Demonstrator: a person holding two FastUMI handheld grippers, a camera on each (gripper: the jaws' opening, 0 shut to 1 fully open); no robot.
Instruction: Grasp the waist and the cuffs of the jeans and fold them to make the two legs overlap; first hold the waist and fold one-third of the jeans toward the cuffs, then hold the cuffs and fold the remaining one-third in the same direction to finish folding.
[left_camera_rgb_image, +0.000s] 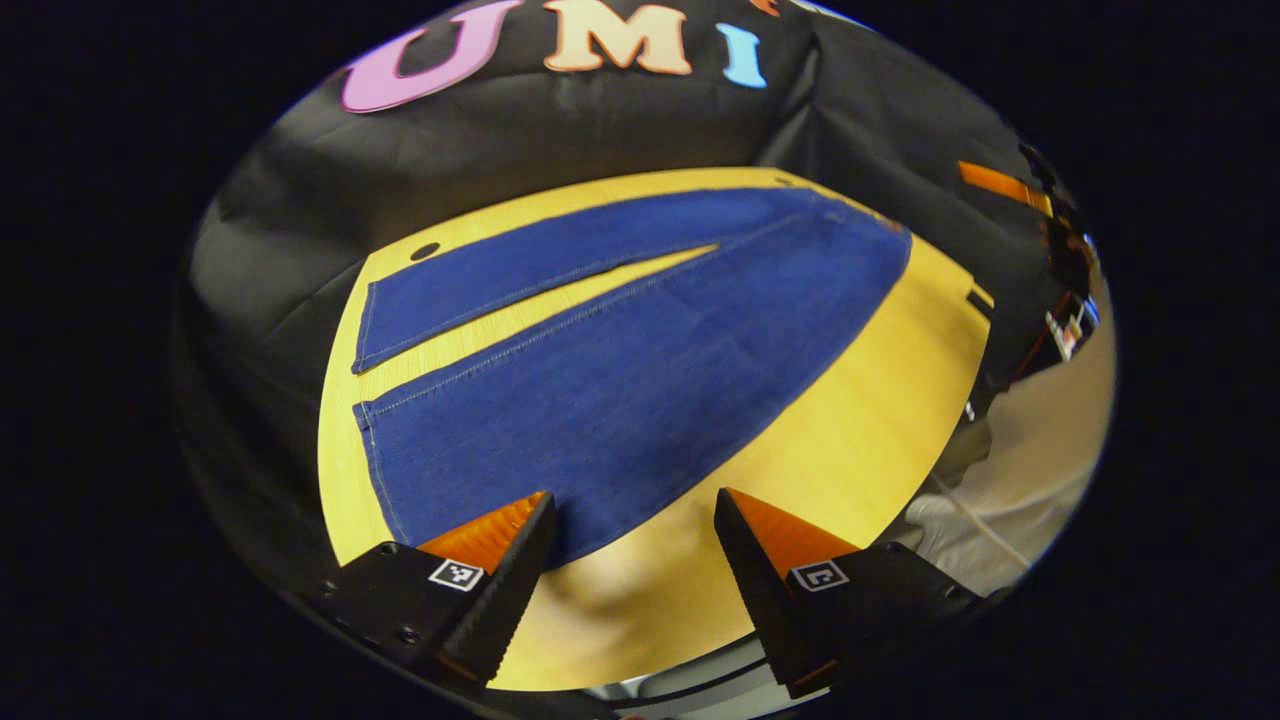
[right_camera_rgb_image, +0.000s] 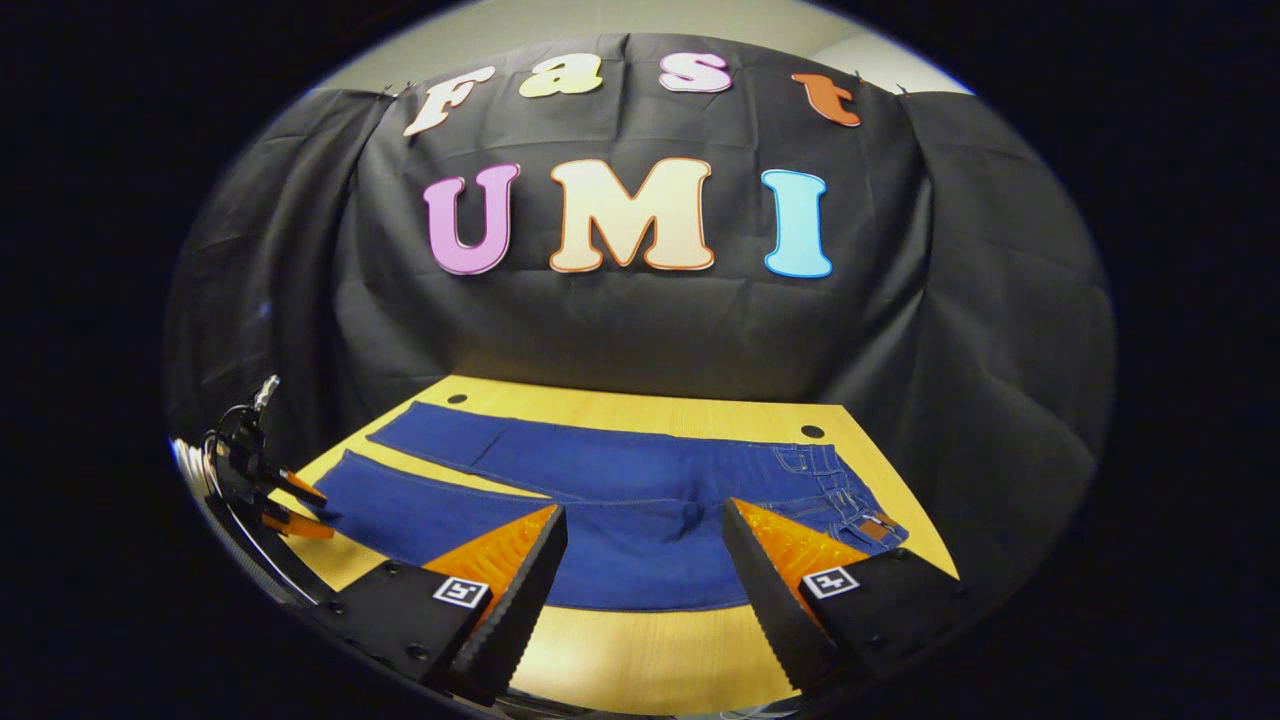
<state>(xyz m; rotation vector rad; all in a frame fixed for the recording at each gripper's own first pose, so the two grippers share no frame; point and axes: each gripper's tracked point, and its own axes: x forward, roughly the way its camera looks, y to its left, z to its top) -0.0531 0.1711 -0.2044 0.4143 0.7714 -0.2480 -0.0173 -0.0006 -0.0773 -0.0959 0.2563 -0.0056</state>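
Note:
Blue jeans (left_camera_rgb_image: 640, 370) lie flat on the yellow wooden table (left_camera_rgb_image: 860, 430), legs spread in a V. In the left gripper view the two cuffs (left_camera_rgb_image: 365, 380) are at the left and the waist (left_camera_rgb_image: 880, 250) is at the far right. My left gripper (left_camera_rgb_image: 632, 520) is open just above the near leg's lower edge, holding nothing. In the right gripper view the jeans (right_camera_rgb_image: 600, 470) run across the table, the waist with its brown patch (right_camera_rgb_image: 880, 527) at the right. My right gripper (right_camera_rgb_image: 645, 520) hangs open over the near edge of the seat. The left gripper (right_camera_rgb_image: 290, 505) is beside the near cuff.
The black cloth wall (right_camera_rgb_image: 620, 330) closes in the table's back and sides. Small round holes (right_camera_rgb_image: 812, 431) sit near the table's back corners. A person's light clothing (left_camera_rgb_image: 1010, 480) is at the right past the table edge. Bare table (right_camera_rgb_image: 650, 640) lies in front of the jeans.

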